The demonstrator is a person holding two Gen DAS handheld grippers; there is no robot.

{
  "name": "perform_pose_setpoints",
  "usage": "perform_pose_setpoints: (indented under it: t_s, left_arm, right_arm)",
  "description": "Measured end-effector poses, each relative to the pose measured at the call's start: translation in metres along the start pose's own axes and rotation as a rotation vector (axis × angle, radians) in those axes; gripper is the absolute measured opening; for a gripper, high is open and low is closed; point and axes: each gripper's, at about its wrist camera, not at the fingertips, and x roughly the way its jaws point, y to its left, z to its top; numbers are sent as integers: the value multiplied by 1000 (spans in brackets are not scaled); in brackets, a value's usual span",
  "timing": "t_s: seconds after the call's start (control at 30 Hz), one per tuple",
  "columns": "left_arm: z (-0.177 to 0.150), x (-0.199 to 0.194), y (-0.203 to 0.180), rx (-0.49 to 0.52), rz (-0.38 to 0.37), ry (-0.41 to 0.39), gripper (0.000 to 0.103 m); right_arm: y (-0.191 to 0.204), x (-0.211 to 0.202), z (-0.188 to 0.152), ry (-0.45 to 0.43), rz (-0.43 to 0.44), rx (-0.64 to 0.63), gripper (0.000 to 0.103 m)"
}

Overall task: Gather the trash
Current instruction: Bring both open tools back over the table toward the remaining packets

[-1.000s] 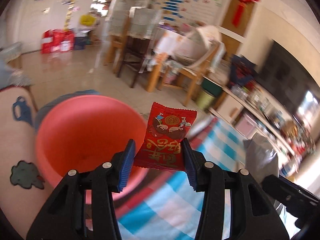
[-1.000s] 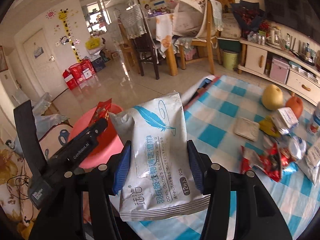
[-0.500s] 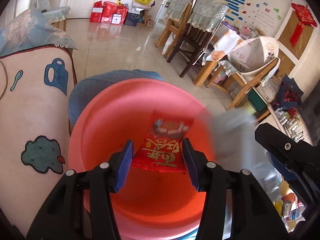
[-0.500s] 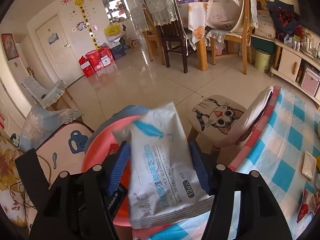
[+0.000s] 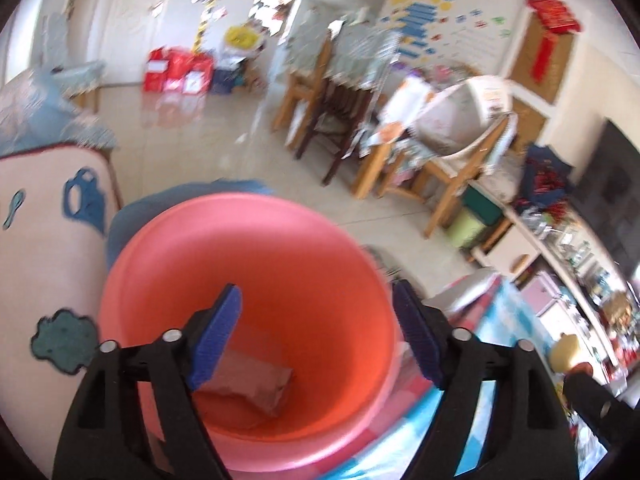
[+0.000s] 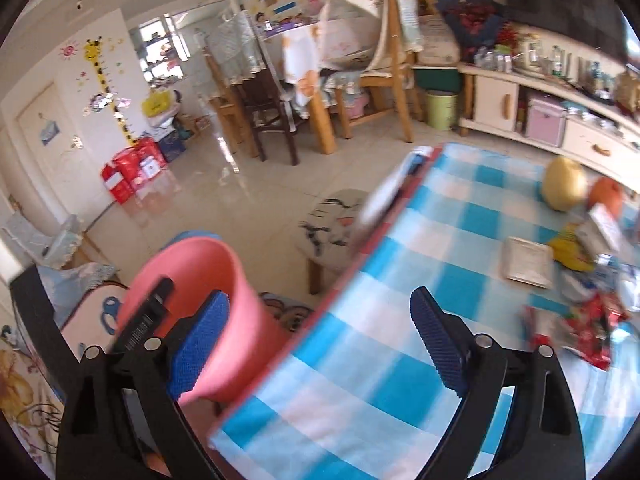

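Both my grippers, left (image 5: pixel 316 336) and right (image 6: pixel 320 344), just opened, nothing between jaws; remaining wrappers (image 6: pixel 580 328) look light, crinkly, slippery, so pinch mid-body

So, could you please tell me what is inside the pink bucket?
One packet lies on the bottom of the bucket, tinted pink and blurred. The left gripper's pad covers part of the floor, so a second item cannot be confirmed.
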Motion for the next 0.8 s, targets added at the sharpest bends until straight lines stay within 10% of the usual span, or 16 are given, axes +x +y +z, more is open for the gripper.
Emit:
perform_pose_setpoints:
  t_s: [0.47,0.8]
  left_arm:
    - [-31,-39,-65,146,-275,-61,85]
    - [-52,-45,-107,320,-373,-2,86]
  right_arm:
    - [-102,-124,-48,-179,-251,136,94]
    - [-163,-157,-68,-255,-262,271,96]
